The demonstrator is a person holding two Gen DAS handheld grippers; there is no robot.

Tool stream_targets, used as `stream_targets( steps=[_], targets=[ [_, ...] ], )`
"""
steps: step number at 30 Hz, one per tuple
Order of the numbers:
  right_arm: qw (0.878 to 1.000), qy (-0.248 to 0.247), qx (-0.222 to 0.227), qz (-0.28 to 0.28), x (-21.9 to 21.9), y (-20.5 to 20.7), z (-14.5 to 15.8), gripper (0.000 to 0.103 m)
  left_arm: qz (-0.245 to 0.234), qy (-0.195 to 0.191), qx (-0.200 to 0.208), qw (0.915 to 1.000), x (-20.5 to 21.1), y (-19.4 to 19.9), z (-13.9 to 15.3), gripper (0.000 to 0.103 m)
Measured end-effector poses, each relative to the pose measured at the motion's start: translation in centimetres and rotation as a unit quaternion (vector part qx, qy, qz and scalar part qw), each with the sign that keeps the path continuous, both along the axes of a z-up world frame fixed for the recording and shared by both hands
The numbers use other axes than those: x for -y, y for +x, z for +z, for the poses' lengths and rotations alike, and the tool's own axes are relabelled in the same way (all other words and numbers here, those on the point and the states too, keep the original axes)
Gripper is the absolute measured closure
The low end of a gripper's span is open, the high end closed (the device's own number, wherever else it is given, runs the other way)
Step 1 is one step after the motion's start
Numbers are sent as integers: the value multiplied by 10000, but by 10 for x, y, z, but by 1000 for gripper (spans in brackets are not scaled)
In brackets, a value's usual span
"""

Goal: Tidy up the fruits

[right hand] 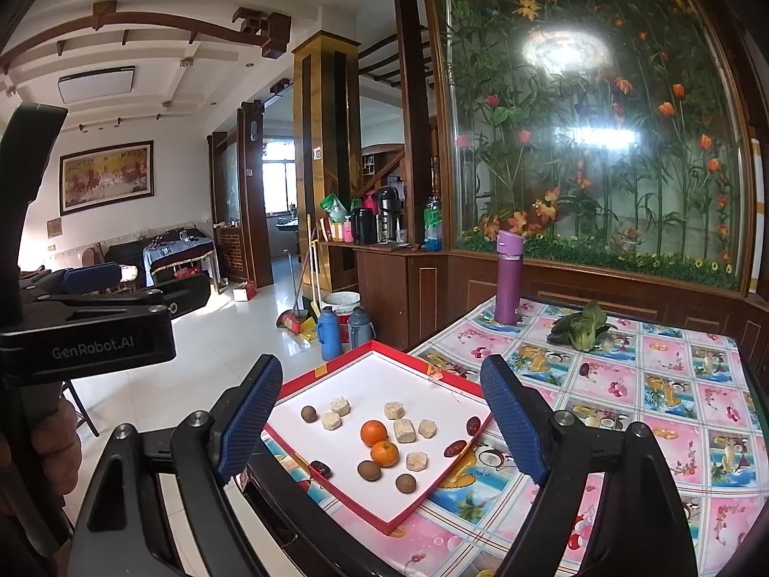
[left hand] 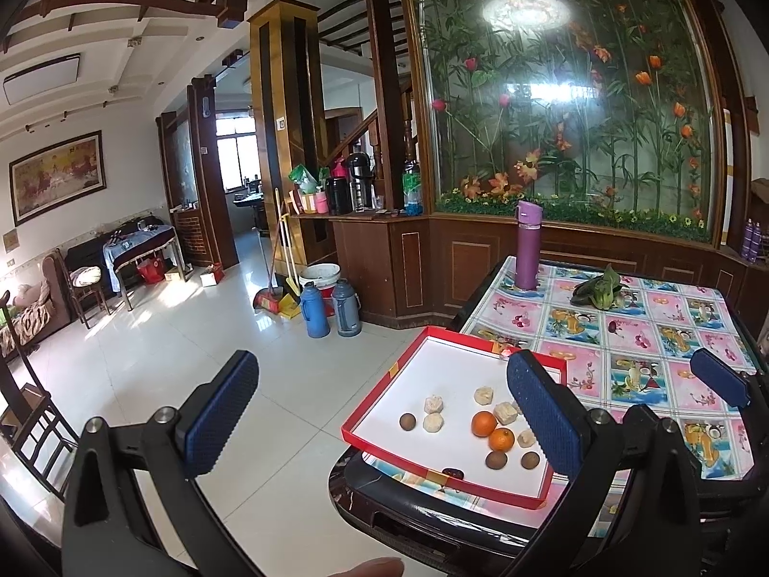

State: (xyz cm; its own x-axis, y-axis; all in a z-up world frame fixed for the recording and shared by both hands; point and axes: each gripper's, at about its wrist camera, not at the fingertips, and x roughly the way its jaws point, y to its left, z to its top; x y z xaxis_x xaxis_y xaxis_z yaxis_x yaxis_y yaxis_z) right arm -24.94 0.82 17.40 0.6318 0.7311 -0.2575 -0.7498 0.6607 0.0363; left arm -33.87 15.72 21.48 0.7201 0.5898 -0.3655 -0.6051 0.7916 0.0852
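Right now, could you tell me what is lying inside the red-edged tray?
Inside the tray: two oranges, three brown round fruits, six pale chunks and two dark red dates. Another date sits at its near edge. In the left view, the left claw's finger hides some.

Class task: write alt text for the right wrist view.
Open right gripper hovers above a red-rimmed tray holding two oranges, pale cubes and brown fruits on a patterned table; a purple bottle stands behind.

fruits [right hand: 378, 442] in the tray [right hand: 435, 488] on the table [right hand: 625, 413], bottle [right hand: 508, 279] behind
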Motion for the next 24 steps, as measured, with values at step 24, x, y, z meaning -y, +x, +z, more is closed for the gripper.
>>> stream_targets(
  steps=[24],
  targets=[
    [9999, -126, -114, 22, -2, 5, -4, 18, 7, -117, -94, 9999, -6, 7, -3, 0]
  ],
)
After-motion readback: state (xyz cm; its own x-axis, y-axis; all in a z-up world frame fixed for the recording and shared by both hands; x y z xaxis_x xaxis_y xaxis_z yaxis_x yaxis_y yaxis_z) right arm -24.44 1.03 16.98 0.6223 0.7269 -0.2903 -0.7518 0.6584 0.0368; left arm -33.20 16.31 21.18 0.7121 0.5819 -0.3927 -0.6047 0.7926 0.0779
